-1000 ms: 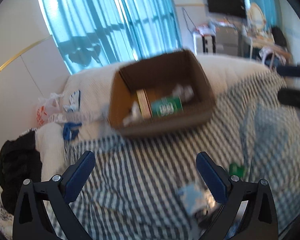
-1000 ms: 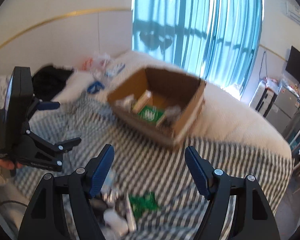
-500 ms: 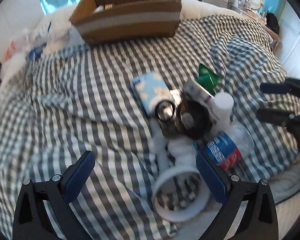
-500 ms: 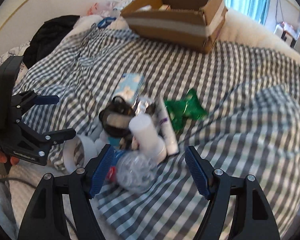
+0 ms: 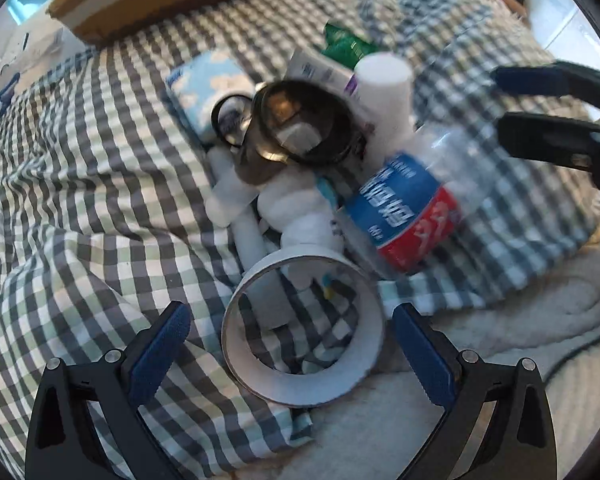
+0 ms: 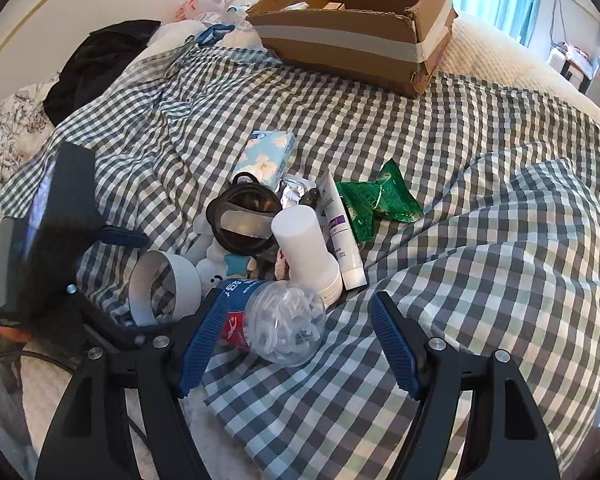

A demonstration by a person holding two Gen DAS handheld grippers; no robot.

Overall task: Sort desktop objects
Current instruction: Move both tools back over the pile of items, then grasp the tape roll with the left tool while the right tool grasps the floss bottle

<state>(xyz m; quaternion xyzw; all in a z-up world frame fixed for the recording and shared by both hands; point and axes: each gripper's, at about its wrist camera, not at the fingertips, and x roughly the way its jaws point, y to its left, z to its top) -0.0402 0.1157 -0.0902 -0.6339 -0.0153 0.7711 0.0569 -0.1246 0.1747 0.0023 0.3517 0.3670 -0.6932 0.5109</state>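
- Checked grey-and-white cloth (image 6: 480,152) covers the bed, and we see a heap of small things piled at its near edge.
- Our left gripper (image 5: 288,344) is spread wide and holds nothing; a white tape ring (image 5: 304,328) lies between its fingers (touching neither, as far as we can tell).
- Our right gripper (image 6: 300,340) is likewise wide open and empty, with a clear bottle (image 6: 276,320) on its side just ahead, close to the left finger.
- Behind the bottle stands a white cylinder (image 6: 304,240), beside a white tube (image 6: 340,236) and a green packet (image 6: 380,204).
- A cardboard box (image 6: 356,36) sits well beyond the heap.
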